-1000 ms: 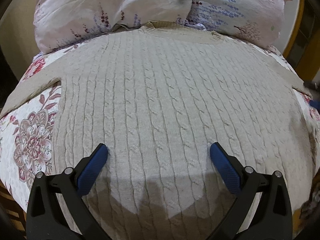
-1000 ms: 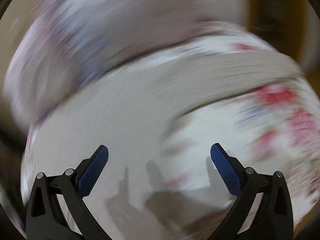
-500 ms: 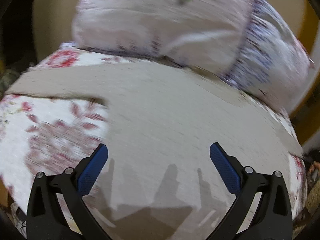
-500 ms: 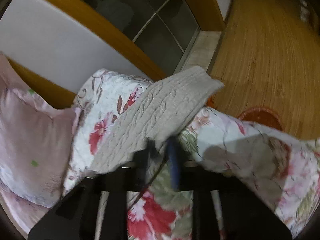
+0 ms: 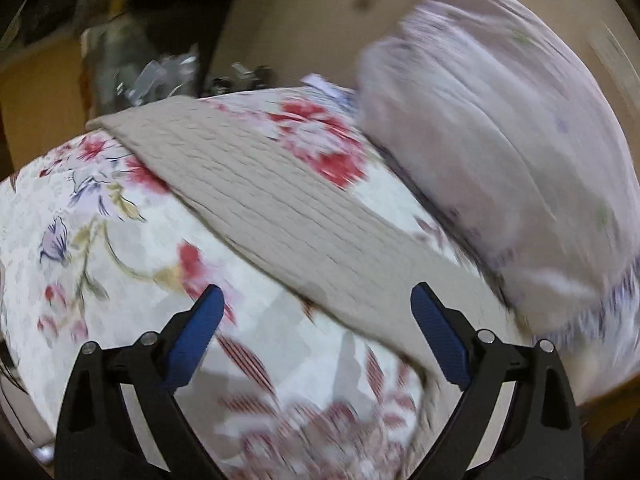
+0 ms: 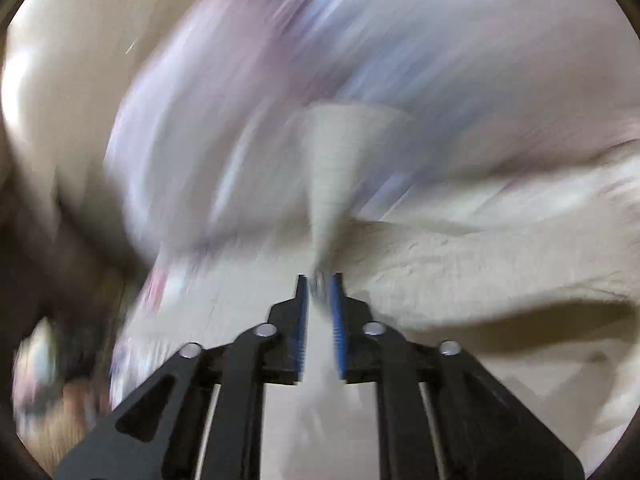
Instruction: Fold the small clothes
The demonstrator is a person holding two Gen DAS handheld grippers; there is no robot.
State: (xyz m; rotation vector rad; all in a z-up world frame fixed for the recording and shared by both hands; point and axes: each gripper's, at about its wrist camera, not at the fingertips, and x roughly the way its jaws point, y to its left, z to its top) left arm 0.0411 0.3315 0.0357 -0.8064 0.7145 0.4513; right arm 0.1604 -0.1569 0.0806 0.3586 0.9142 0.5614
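A beige cable-knit sweater lies on a floral bedspread. In the left wrist view its left sleeve stretches flat from the far left toward the near right. My left gripper is open and empty, hovering just above the near part of that sleeve. In the blurred right wrist view my right gripper is shut on the sweater's right sleeve, which sticks up beyond the fingertips, over the sweater body.
A pale lilac pillow lies at the head of the bed, right of the left sleeve, and shows in the right wrist view. Clutter stands past the bed's far left edge.
My left gripper swung left from the sweater body to the left sleeve, staying open. My right gripper closed on the right sleeve and carried it back over the sweater body.
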